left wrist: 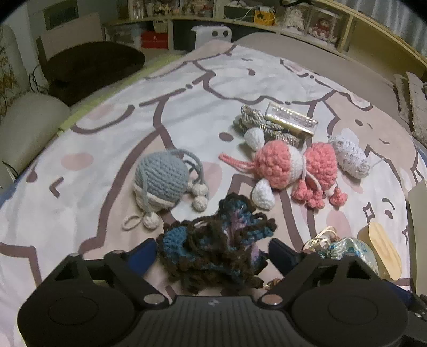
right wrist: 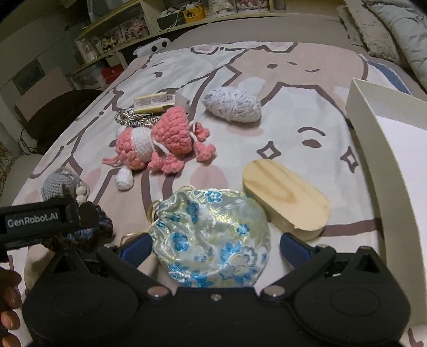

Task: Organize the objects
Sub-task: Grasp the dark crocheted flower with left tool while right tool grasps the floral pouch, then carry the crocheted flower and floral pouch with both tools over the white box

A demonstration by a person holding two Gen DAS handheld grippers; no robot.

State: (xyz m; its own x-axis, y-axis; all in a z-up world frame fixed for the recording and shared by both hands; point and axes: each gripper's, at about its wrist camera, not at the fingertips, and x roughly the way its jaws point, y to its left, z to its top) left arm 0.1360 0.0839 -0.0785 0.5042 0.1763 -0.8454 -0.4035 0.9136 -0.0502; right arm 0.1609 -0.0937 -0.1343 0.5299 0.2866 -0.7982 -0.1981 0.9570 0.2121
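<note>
Two spread grippers, left [left wrist: 212, 252] and right [right wrist: 214, 245], straddle crochet and pouch on a cartoon bedspread [left wrist: 106, 149] below cluttered shelves [left wrist: 307, 21].

- A home bedroom: a bed [left wrist: 307, 48] fills most of both views, spread with a cartoon-print blanket [left wrist: 186, 88].
- Pillows [right wrist: 395, 29] lie at one end.
- Wall shelves [left wrist: 307, 18] hold boxed figurines, storage boxes and clutter.
- A dark chair [left wrist: 90, 66] stands beside the bed.
</note>
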